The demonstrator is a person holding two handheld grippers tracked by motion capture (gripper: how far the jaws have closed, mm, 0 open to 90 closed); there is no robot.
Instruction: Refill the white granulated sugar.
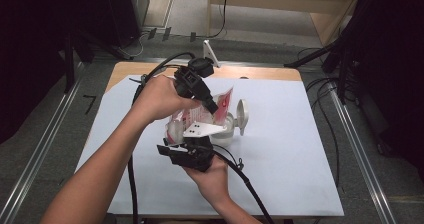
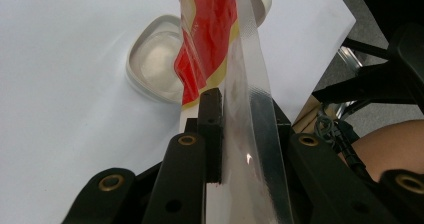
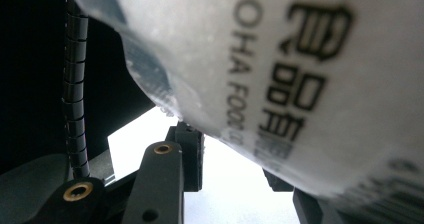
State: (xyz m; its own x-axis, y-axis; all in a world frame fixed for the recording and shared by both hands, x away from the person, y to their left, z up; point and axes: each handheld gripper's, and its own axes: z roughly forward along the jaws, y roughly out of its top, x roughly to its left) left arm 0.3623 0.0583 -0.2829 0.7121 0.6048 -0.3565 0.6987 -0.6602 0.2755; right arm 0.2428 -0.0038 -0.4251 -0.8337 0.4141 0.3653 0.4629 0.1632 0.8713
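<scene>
A clear bag point(image 1: 223, 102) with red print and pale contents hangs tilted over a white open tub point(image 1: 226, 134) on the white table sheet. From the upper left, my left gripper point(image 1: 214, 109) is shut on the bag's clear edge point(image 2: 250, 84). In the left gripper view the red-printed part point(image 2: 210, 29) points down at the tub point(image 2: 155, 64). My right gripper point(image 1: 189, 134), carrying its grey plate, comes up from below and is shut on the bag's lower end. That end, printed with black text point(image 3: 300, 59), lies across the right gripper point(image 3: 232, 156).
The tub's flip lid point(image 1: 243, 115) stands open on its right side. The white sheet point(image 1: 285, 159) covers the table, with a wooden strip along the far edge. Cables trail from both grippers toward the near edge. A small white stand point(image 1: 210, 52) sits at the table's back.
</scene>
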